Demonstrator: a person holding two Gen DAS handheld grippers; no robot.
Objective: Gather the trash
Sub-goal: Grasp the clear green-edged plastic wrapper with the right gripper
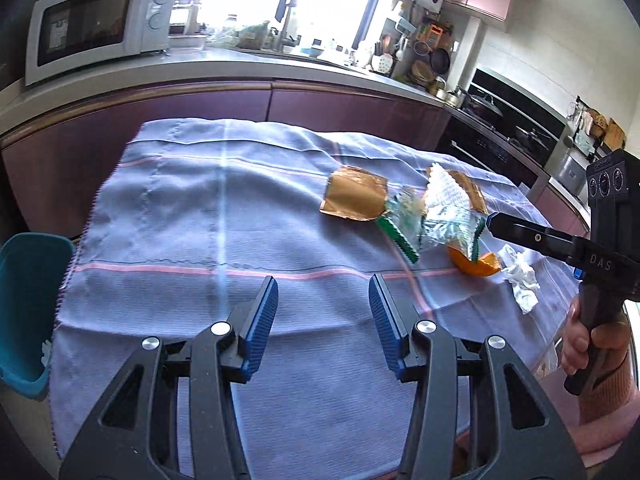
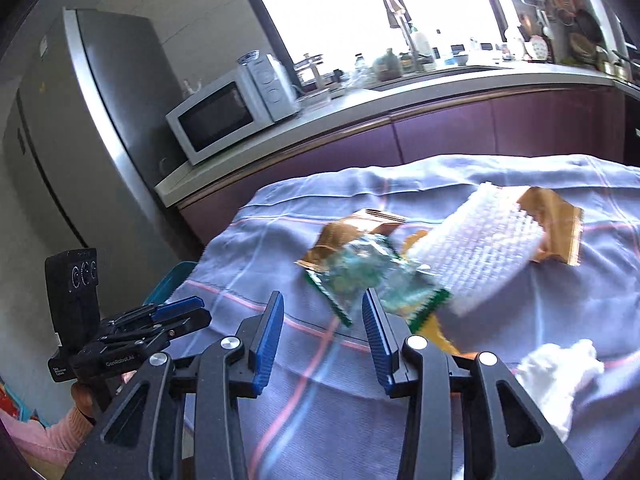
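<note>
A heap of trash lies on the lilac cloth point(image 1: 200, 208): a gold wrapper point(image 1: 354, 196), a crumpled green-and-silver wrapper point(image 1: 416, 220), a white foam net point(image 1: 446, 190), an orange peel point(image 1: 474, 264) and a white tissue point(image 1: 520, 276). My left gripper point(image 1: 324, 280) hovers open over bare cloth, to the left of and nearer than the heap. My right gripper point(image 2: 323, 300) is open too, with nothing between its pads. The green-and-silver wrapper point(image 2: 360, 276) lies just beyond its tips, the foam net point(image 2: 480, 248) behind it and the tissue point(image 2: 560, 376) to its right.
A teal bin point(image 1: 28, 304) stands at the table's left edge, also seen as the bin point(image 2: 176, 280) behind the left gripper point(image 2: 200, 312). A second gold wrapper point(image 2: 556, 224) lies under the net. A purple counter with a microwave point(image 1: 92, 28) runs behind the table.
</note>
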